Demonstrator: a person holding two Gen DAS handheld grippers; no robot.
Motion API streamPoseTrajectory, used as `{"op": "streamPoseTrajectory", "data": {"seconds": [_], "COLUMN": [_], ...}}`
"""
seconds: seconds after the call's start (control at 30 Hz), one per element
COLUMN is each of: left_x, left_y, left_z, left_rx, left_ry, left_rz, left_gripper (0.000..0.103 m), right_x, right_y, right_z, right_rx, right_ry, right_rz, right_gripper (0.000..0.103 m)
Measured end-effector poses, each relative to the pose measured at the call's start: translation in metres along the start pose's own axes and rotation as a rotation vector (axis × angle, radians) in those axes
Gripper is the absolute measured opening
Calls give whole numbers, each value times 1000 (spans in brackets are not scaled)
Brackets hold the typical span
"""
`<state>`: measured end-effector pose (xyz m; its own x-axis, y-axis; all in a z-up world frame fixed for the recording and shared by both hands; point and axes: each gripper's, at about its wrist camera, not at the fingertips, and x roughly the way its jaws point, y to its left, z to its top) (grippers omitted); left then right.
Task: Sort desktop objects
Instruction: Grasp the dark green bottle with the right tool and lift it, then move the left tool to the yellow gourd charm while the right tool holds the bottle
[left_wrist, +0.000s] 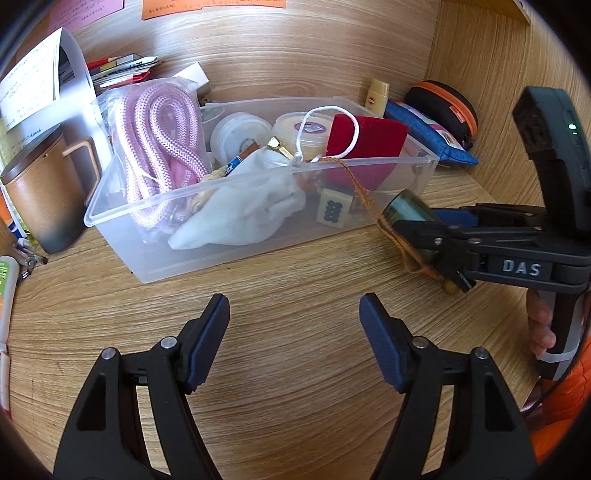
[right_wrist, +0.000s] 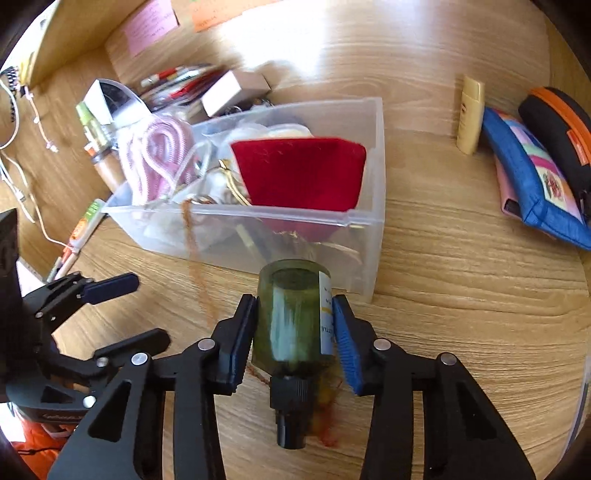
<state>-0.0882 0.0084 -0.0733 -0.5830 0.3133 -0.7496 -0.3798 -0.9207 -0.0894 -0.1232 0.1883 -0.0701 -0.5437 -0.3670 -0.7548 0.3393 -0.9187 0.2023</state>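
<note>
A clear plastic bin (left_wrist: 155, 236) (right_wrist: 369, 162) stands on the wooden desk and holds a pink rope (left_wrist: 162, 136), a white cloth pouch (left_wrist: 243, 206), a red velvet pouch (left_wrist: 369, 136) (right_wrist: 299, 177), round tubs and a mahjong tile (left_wrist: 332, 208). My right gripper (right_wrist: 295, 328) (left_wrist: 424, 236) is shut on a green glass bottle (right_wrist: 291, 317) (left_wrist: 406, 210), held sideways just in front of the bin's right end. An orange cord (left_wrist: 362, 192) hangs from the bin past the bottle. My left gripper (left_wrist: 293, 306) (right_wrist: 136, 306) is open and empty, in front of the bin.
A brown mug (left_wrist: 48, 192) and papers (left_wrist: 33, 85) stand left of the bin. A blue pouch (left_wrist: 432, 136) (right_wrist: 535, 177), a black-and-orange case (left_wrist: 443, 103) and a cream bottle (right_wrist: 470, 114) lie at the back right. Cables (right_wrist: 22, 184) and pens lie at the far left.
</note>
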Motion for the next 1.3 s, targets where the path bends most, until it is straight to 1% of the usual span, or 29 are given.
{"op": "streamPoseTrajectory", "data": {"seconds": [0.23,0.33,0.43,0.57,0.67,0.87,0.93,0.97,1.0,1.03,1.07,1.1,1.23,1.3], "left_x": [-2,-1,1,12,22,39,42,43,44,45,47,48,46,45], "left_y": [-8,-17,-29,-48,-61,-90,-98,-101,-103,-106,-107,-109,-110,-108], "left_z": [3,6,10,16,19,21,21,21,21,20,20,20,18,16], "left_rx": [1,8,21,45,59,104,113,117,124,133,137,144,171,172], "left_ry": [1,1,5,30,66,102,101,85,78,79,84,92,75,66], "left_rz": [-33,-61,-94,-121,-150,-140,-122,-99,-82,-73,-69,-65,-31,-30], "left_gripper": [73,78,79,79,79,79,79,79,78,72,63,62,45,37], "right_x": [-20,-31,-41,-52,-55,-55,-56,-56,-56,-56,-56,-56,-54,-53], "right_y": [-10,-20,-25,-32,-38,-56,-63,-66,-69,-70,-72,-74,-79,-79], "right_z": [-1,-1,0,-1,-3,-12,-15,-16,-17,-18,-19,-20,-22,-22], "right_rx": [32,62,70,69,63,71,74,75,73,71,70,72,79,80], "right_ry": [-38,-63,-90,-119,-124,-111,-106,-103,-102,-102,-103,-102,-102,-100], "right_rz": [-21,-27,-38,-44,-46,-64,-67,-69,-73,-76,-80,-75,-60,-53], "right_gripper": [38,38,38,38,38,38,38,38,38,38,38,38,38,38]}}
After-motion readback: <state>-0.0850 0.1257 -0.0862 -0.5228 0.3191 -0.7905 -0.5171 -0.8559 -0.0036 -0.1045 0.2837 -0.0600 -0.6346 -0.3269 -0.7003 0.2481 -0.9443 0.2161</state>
